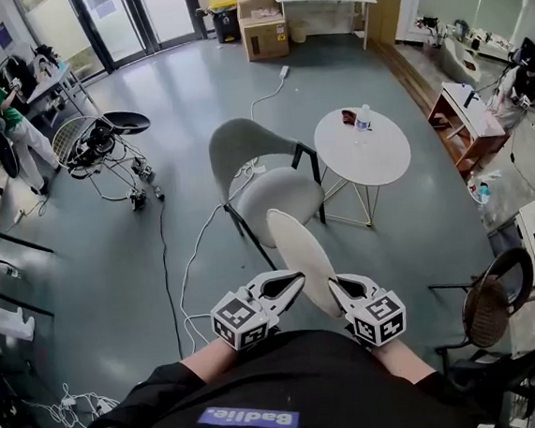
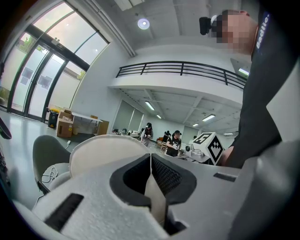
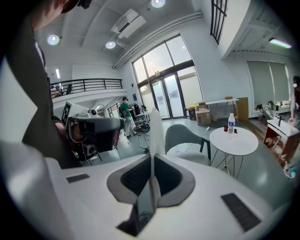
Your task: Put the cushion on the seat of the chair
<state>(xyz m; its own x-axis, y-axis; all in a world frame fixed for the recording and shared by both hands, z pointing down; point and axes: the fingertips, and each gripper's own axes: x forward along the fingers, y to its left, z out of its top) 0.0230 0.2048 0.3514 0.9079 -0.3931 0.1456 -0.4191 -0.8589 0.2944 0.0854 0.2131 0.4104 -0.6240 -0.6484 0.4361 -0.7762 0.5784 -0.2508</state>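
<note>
A flat, round, cream cushion is held up on edge in front of me, between both grippers. My left gripper is shut on its near left rim; the left gripper view shows the cushion pinched between the dark pads. My right gripper is shut on the near right rim, and the cushion rises edge-on from its jaws. The grey shell chair stands just beyond the cushion, its seat bare, also seen as the chair in the right gripper view.
A round white table with a water bottle stands right of the chair. A white cable trails on the floor to the left. A dark chair is at the near right. People work at desks at the far left and right.
</note>
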